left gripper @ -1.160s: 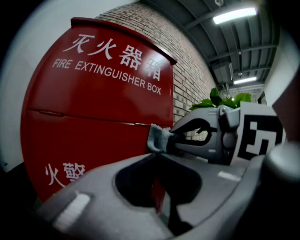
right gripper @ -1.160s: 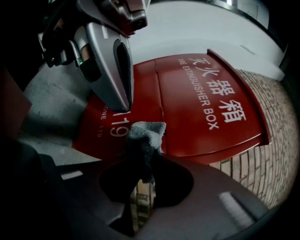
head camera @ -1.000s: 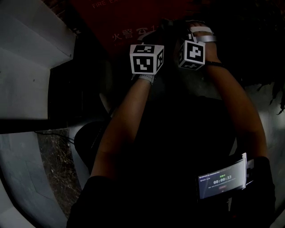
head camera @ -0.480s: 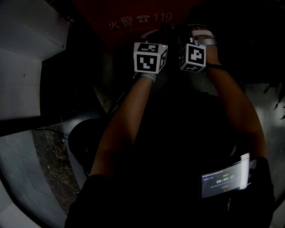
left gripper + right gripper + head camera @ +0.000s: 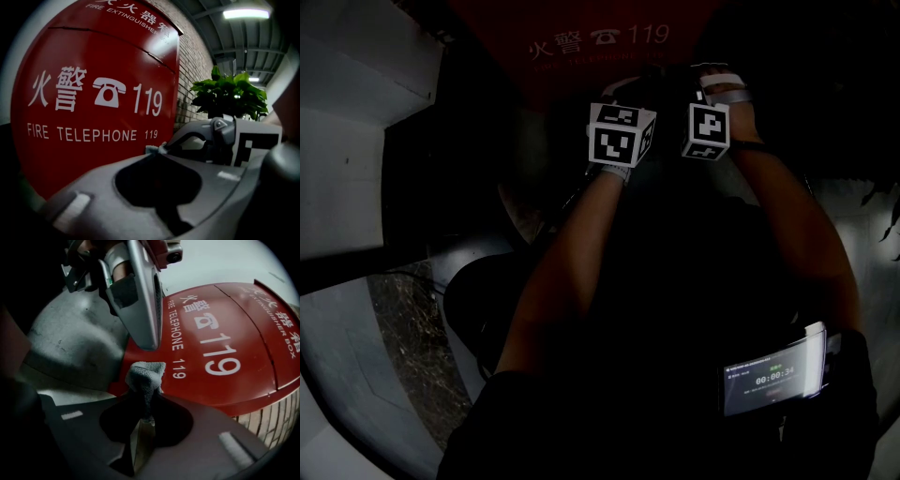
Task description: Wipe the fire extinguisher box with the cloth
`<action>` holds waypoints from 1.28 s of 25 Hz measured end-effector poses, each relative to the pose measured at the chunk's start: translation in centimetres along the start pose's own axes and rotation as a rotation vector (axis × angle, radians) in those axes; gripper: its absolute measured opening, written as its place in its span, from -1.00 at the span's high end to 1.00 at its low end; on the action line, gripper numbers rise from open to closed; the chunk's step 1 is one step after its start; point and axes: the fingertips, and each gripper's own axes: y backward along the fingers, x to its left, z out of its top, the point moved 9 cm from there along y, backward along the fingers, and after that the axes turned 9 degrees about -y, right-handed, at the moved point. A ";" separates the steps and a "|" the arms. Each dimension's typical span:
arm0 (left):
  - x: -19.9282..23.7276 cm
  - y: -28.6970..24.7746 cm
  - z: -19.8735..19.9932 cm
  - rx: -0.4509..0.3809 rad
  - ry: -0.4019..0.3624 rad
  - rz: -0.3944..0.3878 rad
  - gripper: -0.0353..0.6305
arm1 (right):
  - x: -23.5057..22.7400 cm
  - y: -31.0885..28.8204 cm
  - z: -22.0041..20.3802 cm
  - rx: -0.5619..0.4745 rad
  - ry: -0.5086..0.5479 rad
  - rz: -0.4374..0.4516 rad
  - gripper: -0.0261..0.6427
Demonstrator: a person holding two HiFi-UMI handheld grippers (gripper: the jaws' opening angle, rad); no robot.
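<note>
There is one red fire extinguisher box (image 5: 93,93) and one grey cloth (image 5: 145,373). Two pairs of tongs show: the left tongs (image 5: 158,154) and the right tongs (image 5: 145,401). Each carries one marker cube, so there are two in all, the left cube (image 5: 621,141) and the right cube (image 5: 707,131). There are two forearms, the left forearm (image 5: 562,272) and the right forearm (image 5: 797,225), and one lit screen (image 5: 769,380). One leafy plant (image 5: 229,91) is in view. Of the ceiling lights (image 5: 246,14), one bright strip is plain, and what looks like a second, fainter one shows farther back.
</note>
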 end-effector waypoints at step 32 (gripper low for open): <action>0.1 -1.2 -2.7 0.070 0.072 -0.006 0.88 | 3.7 -2.5 -0.4 0.007 -0.020 0.134 0.77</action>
